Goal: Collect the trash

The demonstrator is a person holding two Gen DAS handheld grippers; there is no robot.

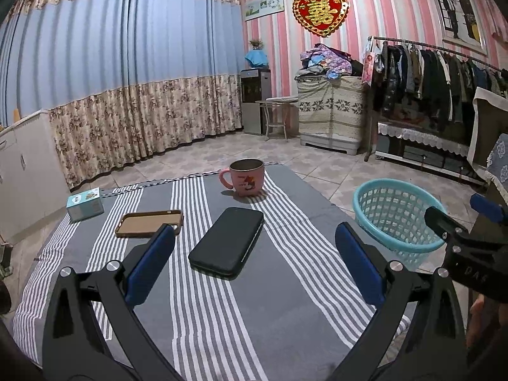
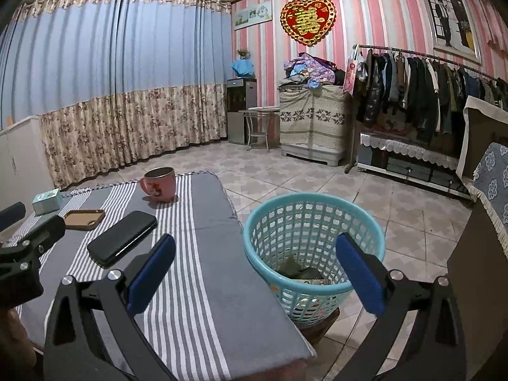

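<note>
The bench (image 1: 285, 285) carried a mug, a phone, a phone case and a small box (image 1: 85, 204) at its far left corner. The basket (image 2: 312, 247), holding scraps, stood just beside its right edge. Left claw (image 1: 255, 244) and right claw (image 2: 255, 254) were spread, empty; the left was nearer the box.

Right gripper (image 2: 255, 250) spread wide, over basket (image 2: 254, 222), trash (image 2: 300, 273) inside
</note>
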